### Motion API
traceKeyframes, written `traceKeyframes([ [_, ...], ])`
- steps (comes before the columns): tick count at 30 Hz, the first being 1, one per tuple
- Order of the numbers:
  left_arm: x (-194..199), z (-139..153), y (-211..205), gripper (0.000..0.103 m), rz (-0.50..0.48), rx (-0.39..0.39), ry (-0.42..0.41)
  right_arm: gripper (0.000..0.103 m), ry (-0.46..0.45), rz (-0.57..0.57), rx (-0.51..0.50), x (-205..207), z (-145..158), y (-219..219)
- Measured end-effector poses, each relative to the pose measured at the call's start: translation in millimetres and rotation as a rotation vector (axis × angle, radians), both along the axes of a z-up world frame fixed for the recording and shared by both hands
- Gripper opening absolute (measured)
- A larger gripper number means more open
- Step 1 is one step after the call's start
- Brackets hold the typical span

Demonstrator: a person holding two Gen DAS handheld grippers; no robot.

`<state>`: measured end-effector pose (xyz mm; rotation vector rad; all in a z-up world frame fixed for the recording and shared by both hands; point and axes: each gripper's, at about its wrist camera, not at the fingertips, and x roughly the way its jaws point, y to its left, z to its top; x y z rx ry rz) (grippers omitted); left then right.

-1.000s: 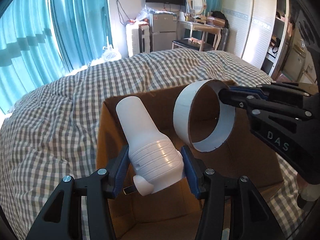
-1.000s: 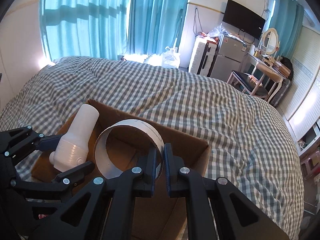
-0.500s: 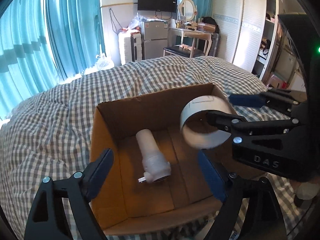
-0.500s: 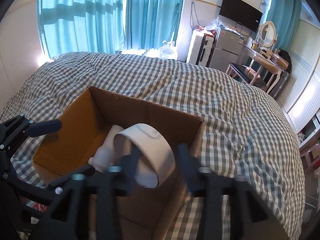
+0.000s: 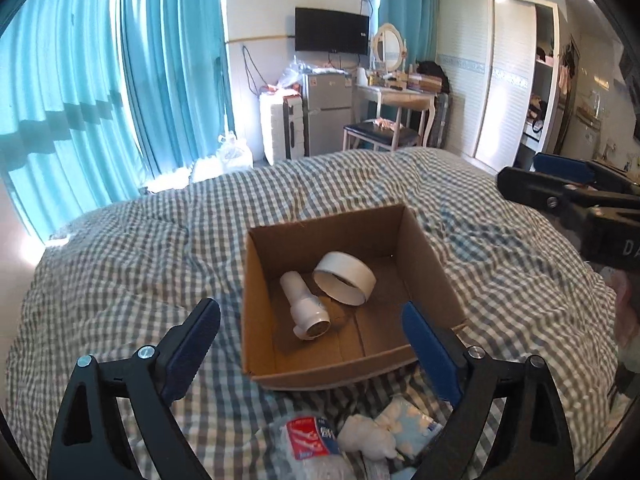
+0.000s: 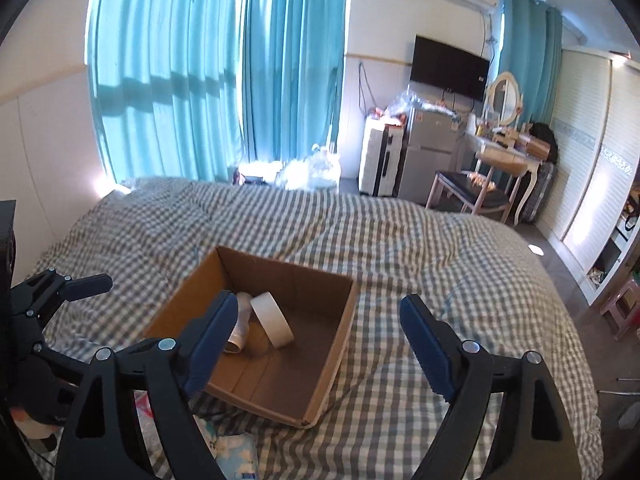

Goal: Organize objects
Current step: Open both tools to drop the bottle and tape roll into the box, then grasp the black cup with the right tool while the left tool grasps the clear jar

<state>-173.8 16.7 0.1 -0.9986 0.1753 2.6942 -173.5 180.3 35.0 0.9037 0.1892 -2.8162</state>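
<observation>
The left gripper (image 5: 311, 340) is seen spread wide with nothing between its blue pads, held above the near edge of a cardboard box (image 5: 424, 248) that rests on the checked bedspread (image 5: 132, 264). Ahead of this gripper, on the box floor, a white bottle (image 5: 302, 306) lies on its side with its wide end turned toward the gripper. Just beyond and to the right of it, a white tape ring (image 5: 345, 277) is propped at a tilt, apparently touching the bottle, though the contact cannot be confirmed. Below the left gripper, nearer than the box, a crumpled packet with a red label (image 5: 310, 438), a white lump (image 5: 366, 436) and a pale blue patterned pack (image 5: 408, 426) lie on the bed.

The right gripper (image 6: 316, 340) is likewise released, its jaws far apart and empty, positioned above the box (image 6: 336, 344). Between its fingers and slightly to its left, the tape ring (image 6: 272, 319) and the bottle (image 6: 239, 326) are seen inside the box. The left gripper (image 6: 60, 284) appears far to the left of it.
</observation>
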Motion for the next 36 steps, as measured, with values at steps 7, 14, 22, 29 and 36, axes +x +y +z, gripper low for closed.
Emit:
traceKeyframes([
  [7, 53, 36, -21, 0.098, 0.055, 0.045, 0.061, 0.087, 0.084, 0.005, 0.004, 74, 46, 3],
  [14, 93, 45, -31, 0.102, 0.107, 0.059, 0.104, 0.087, 0.090, 0.040, 0.004, 128, 47, -9],
  [22, 114, 12, -39, 0.103, 0.206, 0.031, 0.145, 0.087, 0.041, 0.054, -0.016, 144, 14, -21],
  [29, 107, -48, -46, 0.103, 0.255, -0.005, 0.042, 0.087, -0.105, 0.051, -0.036, 134, -62, -24],
  [36, 106, -72, -47, 0.103, 0.261, -0.030, 0.018, 0.087, -0.221, 0.058, -0.012, 128, -119, -40],
])
